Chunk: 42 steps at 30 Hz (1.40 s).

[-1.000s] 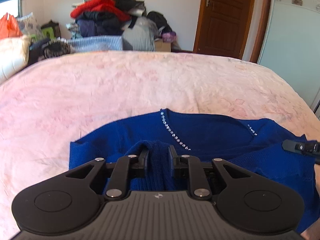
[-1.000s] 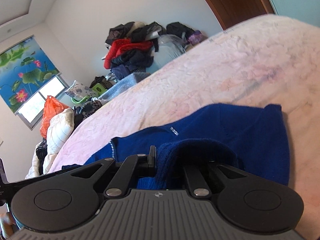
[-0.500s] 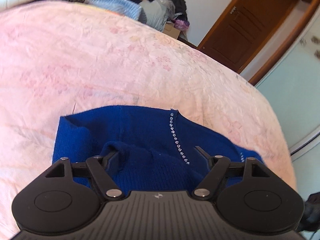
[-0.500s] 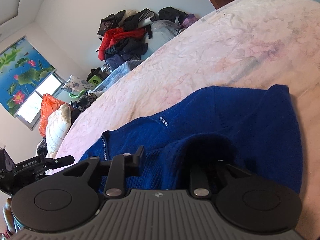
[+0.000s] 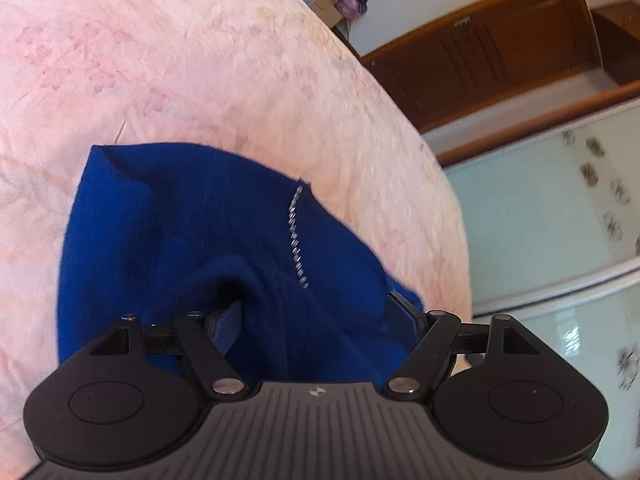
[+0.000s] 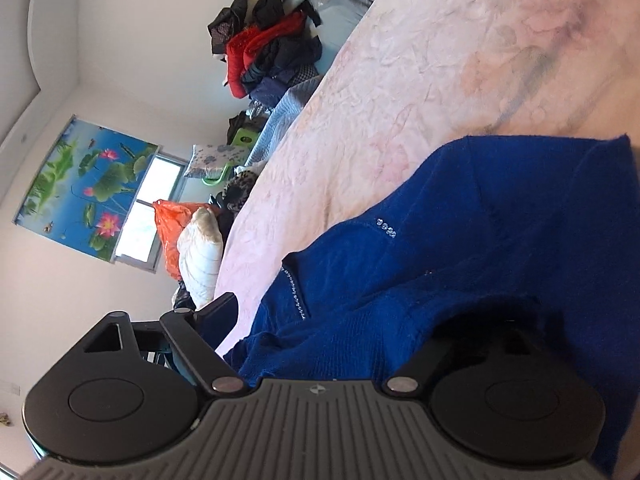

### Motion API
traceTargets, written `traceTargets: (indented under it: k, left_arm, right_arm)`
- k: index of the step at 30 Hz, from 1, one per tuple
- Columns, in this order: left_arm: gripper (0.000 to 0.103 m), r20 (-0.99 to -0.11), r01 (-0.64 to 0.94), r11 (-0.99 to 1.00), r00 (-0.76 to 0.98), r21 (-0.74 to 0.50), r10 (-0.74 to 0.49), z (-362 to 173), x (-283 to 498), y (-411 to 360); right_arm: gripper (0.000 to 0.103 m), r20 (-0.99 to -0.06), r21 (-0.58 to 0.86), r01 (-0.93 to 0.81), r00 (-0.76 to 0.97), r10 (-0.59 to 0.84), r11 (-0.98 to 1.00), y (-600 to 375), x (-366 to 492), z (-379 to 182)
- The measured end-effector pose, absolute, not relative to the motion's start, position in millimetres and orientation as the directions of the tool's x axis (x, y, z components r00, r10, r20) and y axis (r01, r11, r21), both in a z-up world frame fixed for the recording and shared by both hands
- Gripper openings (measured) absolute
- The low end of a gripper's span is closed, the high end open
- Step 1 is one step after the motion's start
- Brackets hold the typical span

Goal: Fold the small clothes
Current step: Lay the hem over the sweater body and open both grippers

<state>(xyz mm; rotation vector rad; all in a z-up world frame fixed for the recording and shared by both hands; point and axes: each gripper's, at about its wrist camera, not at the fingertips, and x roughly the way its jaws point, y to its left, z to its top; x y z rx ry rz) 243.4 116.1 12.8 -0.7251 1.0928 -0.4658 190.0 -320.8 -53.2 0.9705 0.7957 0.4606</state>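
The blue knit sweater (image 5: pixel 192 240) lies near the bed's (image 5: pixel 180 60) near edge, its hem folded over; the left tongs (image 5: pixel 316 320) stand wide, a raised fold loose between them; the right tongs (image 6: pixel 360 320) have just been opening, knit bunched there; withdrawing carelessly could snag that soft fold and undo it.

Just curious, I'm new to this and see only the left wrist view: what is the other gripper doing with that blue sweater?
Observer: The right gripper has just been opening its fingers; a fold of the blue sweater lies loose between them.
Operator: Anything else nearby?
Observer: A white pillow rests beside an orange bag.
Operator: And the wall?
Observer: A lotus-flower blind covers the top of the window.
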Motion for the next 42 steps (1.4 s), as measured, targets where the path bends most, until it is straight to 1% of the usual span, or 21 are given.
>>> traceTargets:
  k: [3,6,7,8,9,11,12,13,16,18,21,22,23,24,25,28,30,32,36,39,42]
  left_arm:
    - [0.076,-0.67,0.054,0.729,0.354,-0.683,-0.653,11,233,108]
    - [0.074,-0.671,0.079,0.731,0.342,-0.678,-0.658,5,224,103]
    - [0.071,-0.673,0.079,0.737,0.351,-0.671,-0.65,4,222,103]
    - [0.052,-0.683,0.075,0.75,0.363,-0.657,-0.635,3,221,102]
    - [0.027,-0.696,0.077,0.765,0.364,-0.64,-0.619,2,221,101]
    - [0.017,-0.704,0.09,0.781,0.379,-0.618,-0.601,3,221,100]
    - [0.012,-0.7,0.1,0.783,0.389,-0.614,-0.599,5,220,100]
    - [0.011,-0.698,0.106,0.786,0.397,-0.61,-0.596,7,220,100]
    - [0.01,-0.688,0.12,0.796,0.438,-0.593,-0.578,16,221,100]
    - [0.01,-0.683,0.114,0.807,0.474,-0.579,-0.556,22,227,101]
    - [0.01,-0.662,0.064,0.817,0.55,-0.574,-0.508,26,241,105]
    - [0.01,-0.661,0.036,0.821,0.573,-0.57,-0.484,26,246,108]
    - [0.01,-0.669,-0.002,0.829,0.59,-0.56,-0.451,25,250,111]
    - [0.013,-0.683,-0.03,0.837,0.593,-0.547,-0.426,24,254,113]
    - [0.015,-0.693,-0.046,0.841,0.592,-0.539,-0.412,25,256,116]
    - [0.029,-0.688,-0.031,0.858,0.613,-0.512,-0.388,29,250,119]
    - [0.049,-0.693,-0.013,0.884,0.626,-0.468,-0.358,32,241,118]
    - [0.061,-0.693,-0.003,0.893,0.631,-0.451,-0.348,32,231,119]
    - [0.062,-0.722,0.035,0.908,0.594,-0.418,-0.356,22,215,117]
    - [0.062,-0.752,0.038,0.925,0.571,-0.377,-0.33,15,203,117]
    - [0.062,-0.748,0.091,0.922,0.557,-0.376,-0.361,15,182,122]
  right_arm:
    - [0.088,-0.42,0.838,-0.028,0.606,0.676,0.545,-319,184,-52]
    - [0.088,-0.442,0.812,-0.059,0.587,0.678,0.581,-317,174,-51]
    - [0.085,-0.449,0.8,-0.074,0.584,0.676,0.596,-316,171,-50]
    - [0.081,-0.456,0.785,-0.09,0.587,0.67,0.613,-314,168,-49]
    - [0.072,-0.465,0.768,-0.106,0.587,0.663,0.632,-313,164,-48]
    - [0.046,-0.493,0.723,-0.135,0.585,0.644,0.677,-309,160,-43]
    - [0.027,-0.514,0.701,-0.138,0.582,0.63,0.699,-308,159,-42]
    - [0.015,-0.527,0.687,-0.137,0.582,0.619,0.714,-308,159,-41]
    - [0.015,-0.517,0.688,-0.143,0.592,0.619,0.711,-311,163,-40]
    - [0.014,-0.47,0.725,-0.133,0.622,0.626,0.676,-318,169,-40]
    - [0.015,-0.361,0.827,-0.042,0.725,0.587,0.56,-341,177,-47]
    - [0.02,-0.34,0.852,0.006,0.767,0.545,0.523,-350,179,-52]
    - [0.032,-0.341,0.863,0.055,0.796,0.499,0.502,-357,180,-56]
    - [0.053,-0.344,0.869,0.086,0.812,0.472,0.486,-361,181,-60]
    - [0.068,-0.354,0.863,0.104,0.823,0.444,0.495,-363,180,-61]
    - [0.066,-0.362,0.815,0.081,0.844,0.396,0.574,-358,170,-55]
    - [0.066,-0.374,0.779,0.061,0.843,0.385,0.623,-352,164,-49]
    - [0.066,-0.397,0.75,0.03,0.819,0.414,0.661,-342,160,-48]
    - [0.079,-0.511,0.64,-0.032,0.729,0.456,0.768,-308,159,-51]
    - [0.075,-0.549,0.568,0.003,0.747,0.376,0.823,-300,154,-50]
    - [0.08,-0.551,0.524,0.008,0.765,0.332,0.852,-289,143,-38]
